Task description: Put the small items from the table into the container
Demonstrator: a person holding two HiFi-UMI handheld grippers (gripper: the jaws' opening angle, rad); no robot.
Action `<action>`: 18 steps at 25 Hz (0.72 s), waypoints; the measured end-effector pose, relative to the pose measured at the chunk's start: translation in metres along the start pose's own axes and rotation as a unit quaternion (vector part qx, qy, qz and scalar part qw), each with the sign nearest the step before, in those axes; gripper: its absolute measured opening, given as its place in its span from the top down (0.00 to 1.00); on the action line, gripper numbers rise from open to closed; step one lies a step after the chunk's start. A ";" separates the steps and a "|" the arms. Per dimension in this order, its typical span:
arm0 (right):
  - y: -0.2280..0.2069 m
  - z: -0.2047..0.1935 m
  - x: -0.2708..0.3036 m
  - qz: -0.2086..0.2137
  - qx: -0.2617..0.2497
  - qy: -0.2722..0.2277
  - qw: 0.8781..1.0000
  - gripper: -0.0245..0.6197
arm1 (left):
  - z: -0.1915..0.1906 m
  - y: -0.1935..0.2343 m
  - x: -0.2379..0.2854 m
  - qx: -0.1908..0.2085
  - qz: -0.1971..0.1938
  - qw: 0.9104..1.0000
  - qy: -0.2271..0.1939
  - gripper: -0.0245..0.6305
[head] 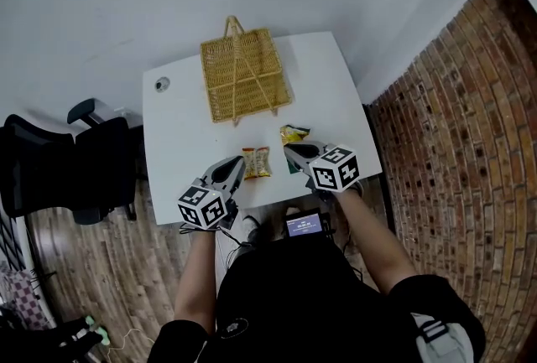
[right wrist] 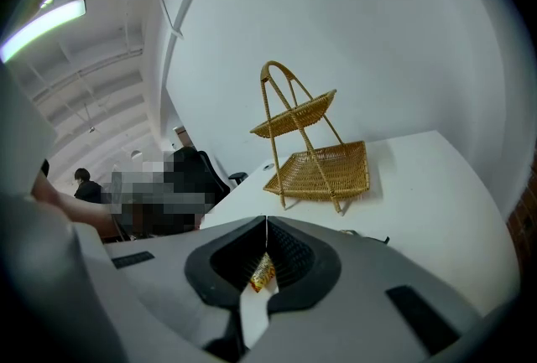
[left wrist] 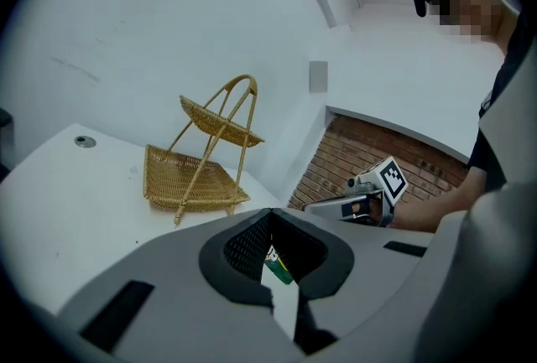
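A two-tier wicker basket [head: 243, 76] stands at the far middle of the white table [head: 176, 127]; it also shows in the left gripper view [left wrist: 197, 177] and the right gripper view [right wrist: 323, 168]. An orange snack packet [head: 257, 162] lies near the front edge between both grippers. A yellow packet [head: 294, 133] lies just beyond the right gripper. My left gripper [head: 239, 162] is shut and holds nothing; past its jaws a green packet [left wrist: 278, 263] shows on the table. My right gripper [head: 289, 149] is shut and empty too, with the orange packet [right wrist: 262, 273] showing behind its jaws.
A small round grommet [head: 162, 84] sits in the table's far left corner. Black office chairs [head: 75, 173] stand left of the table. A brick wall [head: 453, 143] runs along the right. A small screen [head: 306, 225] hangs at the person's waist.
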State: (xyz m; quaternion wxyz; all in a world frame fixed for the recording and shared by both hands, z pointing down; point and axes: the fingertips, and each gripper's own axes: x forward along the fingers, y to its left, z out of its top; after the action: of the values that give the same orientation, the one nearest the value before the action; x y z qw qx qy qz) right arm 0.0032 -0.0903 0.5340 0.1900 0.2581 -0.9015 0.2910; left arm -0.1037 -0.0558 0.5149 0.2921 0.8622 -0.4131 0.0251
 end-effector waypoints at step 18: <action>-0.050 -0.032 -0.011 -0.034 -0.002 0.050 0.998 0.70 | -0.019 -0.009 0.016 -0.009 -0.006 0.999 0.034 0.95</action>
State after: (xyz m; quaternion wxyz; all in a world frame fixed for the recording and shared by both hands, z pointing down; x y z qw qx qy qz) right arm 0.0472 -0.1013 0.5737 0.2452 0.2733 -0.8822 0.2948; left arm -0.0827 -0.0529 0.5315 0.3141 0.8605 -0.3981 0.0492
